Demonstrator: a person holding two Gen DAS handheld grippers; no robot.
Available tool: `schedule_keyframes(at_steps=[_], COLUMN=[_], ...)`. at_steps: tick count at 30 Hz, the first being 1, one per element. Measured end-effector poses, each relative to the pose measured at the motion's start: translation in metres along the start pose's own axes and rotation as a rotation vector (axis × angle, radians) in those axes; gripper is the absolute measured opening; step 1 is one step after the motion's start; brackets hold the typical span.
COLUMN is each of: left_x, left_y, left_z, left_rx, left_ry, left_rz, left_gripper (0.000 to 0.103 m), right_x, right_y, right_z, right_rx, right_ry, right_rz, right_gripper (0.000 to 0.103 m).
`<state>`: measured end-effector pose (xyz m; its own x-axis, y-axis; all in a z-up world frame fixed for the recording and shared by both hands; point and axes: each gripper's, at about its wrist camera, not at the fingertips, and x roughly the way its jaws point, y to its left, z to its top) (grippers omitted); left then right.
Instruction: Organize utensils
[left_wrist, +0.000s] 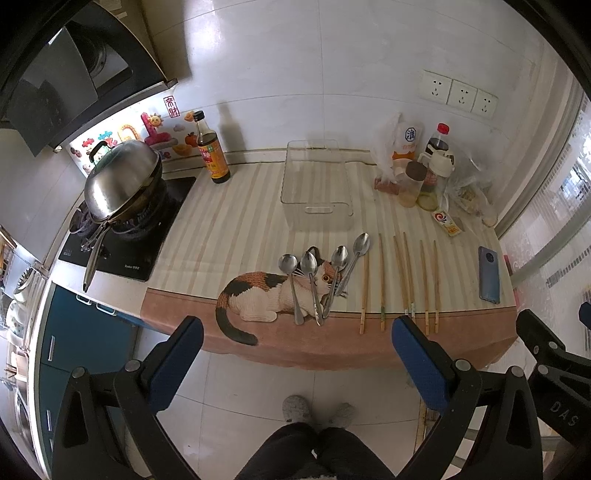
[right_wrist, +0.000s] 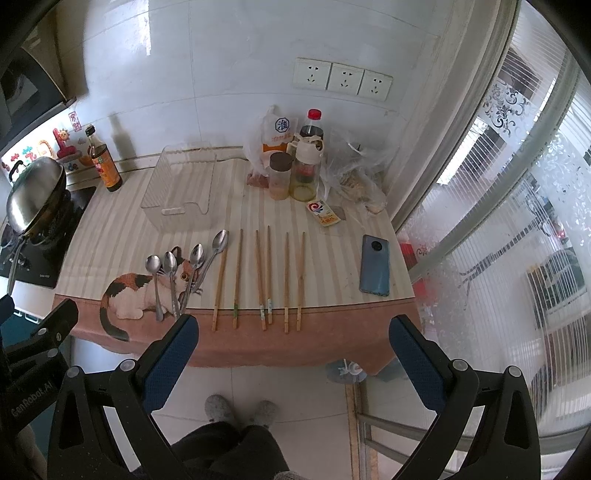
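Several metal spoons (left_wrist: 317, 280) (right_wrist: 181, 273) lie side by side on the cat picture of the table mat. Several wooden chopsticks (left_wrist: 402, 280) (right_wrist: 264, 277) lie in a row to their right. A clear plastic box (left_wrist: 317, 184) (right_wrist: 181, 190) stands empty behind them. My left gripper (left_wrist: 297, 347) is open and empty, held off the table's front edge below the spoons. My right gripper (right_wrist: 293, 345) is open and empty, off the front edge below the chopsticks.
A wok with lid (left_wrist: 122, 184) sits on the stove at left, a dark sauce bottle (left_wrist: 212, 151) beside it. Bottles, jars and bags (right_wrist: 299, 166) crowd the back right. A blue phone (right_wrist: 375, 266) lies at the right edge. A small packet (right_wrist: 323, 212) lies nearby.
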<state>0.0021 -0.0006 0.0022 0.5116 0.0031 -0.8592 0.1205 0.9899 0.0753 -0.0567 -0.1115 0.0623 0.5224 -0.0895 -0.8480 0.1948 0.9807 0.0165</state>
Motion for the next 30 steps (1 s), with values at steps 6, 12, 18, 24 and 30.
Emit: schedule_keyframes(at_steps=[6, 12, 18, 24, 30], left_x=[-0.0001, 0.0, -0.0012, -0.0013, 0.0002], left_y=[0.0004, 0.0006, 0.0031, 0.0028, 0.0021], left_z=[-0.0002, -0.0005, -0.0004, -0.0002, -0.0017], left_rx=[-0.002, -0.003, -0.006, -0.008, -0.008], left_ry=[0.0, -0.001, 0.004, 0.001, 0.001], left_rz=[-0.002, -0.003, -0.006, -0.006, -0.006], left_gripper=[0.103, 0.103, 0.103, 0.103, 0.103], right_x=[-0.0023, -0.0032, -0.0036, -0.0051, -0.0053], right_y=[0.0016, 0.0035, 0.0043, 0.0052, 0.0052], right_z=[-0.0023, -0.0022, -0.0015, -0.0012, -0.0009], right_rx=[-0.002, -0.004, -0.003, -0.004, -0.004], right_ry=[-0.003, -0.004, 0.0, -0.002, -0.001], right_rz=[0.002, 0.005, 0.006, 0.008, 0.009], right_gripper=[0.103, 0.103, 0.103, 0.103, 0.103])
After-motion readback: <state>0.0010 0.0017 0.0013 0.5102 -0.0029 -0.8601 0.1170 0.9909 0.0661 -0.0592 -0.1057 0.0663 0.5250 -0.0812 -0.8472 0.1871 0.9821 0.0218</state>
